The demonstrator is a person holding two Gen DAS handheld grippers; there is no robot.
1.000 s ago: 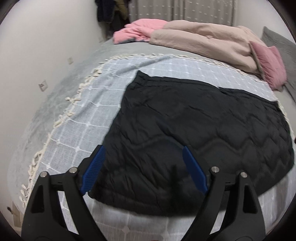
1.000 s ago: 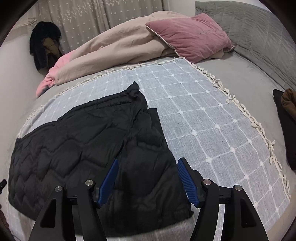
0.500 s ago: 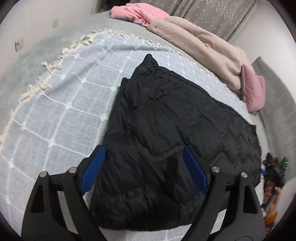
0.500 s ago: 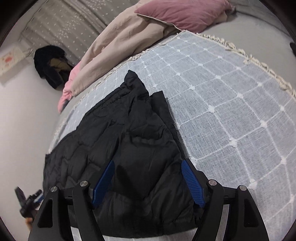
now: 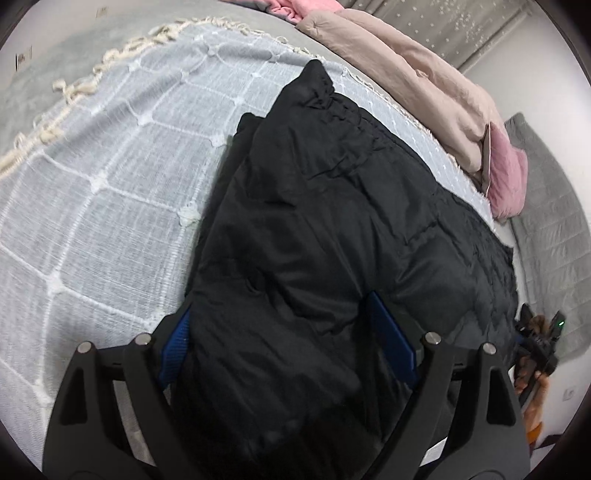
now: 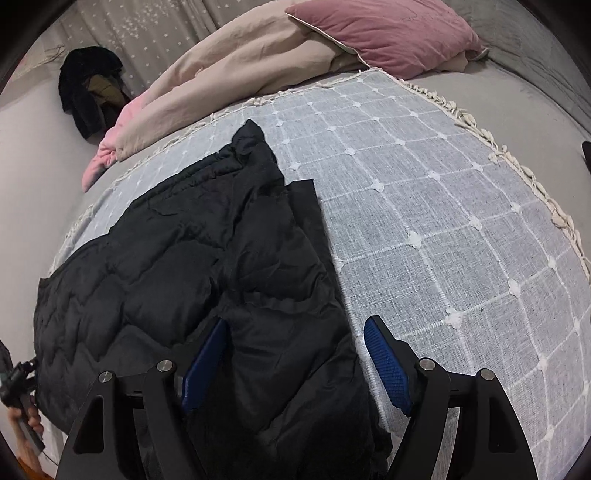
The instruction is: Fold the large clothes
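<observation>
A black quilted jacket (image 5: 314, 221) lies flat on a pale checked throw (image 5: 110, 184). My left gripper (image 5: 284, 336) hangs low over its near end, jaws wide and still opening. Puffy fabric lies between them and covers part of the left pad; I see no squeeze on it. In the right wrist view the jacket (image 6: 166, 277) spreads to the left. My right gripper (image 6: 295, 358) straddles its right edge with jaws opening. One pad is over the black fabric and the other over the throw (image 6: 443, 203).
A beige duvet (image 6: 240, 74) and a pink pillow (image 6: 388, 33) are piled at the far side of the bed. Dark clothes (image 6: 88, 92) hang by the curtain. A hand with a small black device (image 5: 539, 332) shows beyond the jacket's far end.
Both grippers have sunk closer to the jacket. The left view has rolled and swung along the garment. The right pads stand wider apart than before.
</observation>
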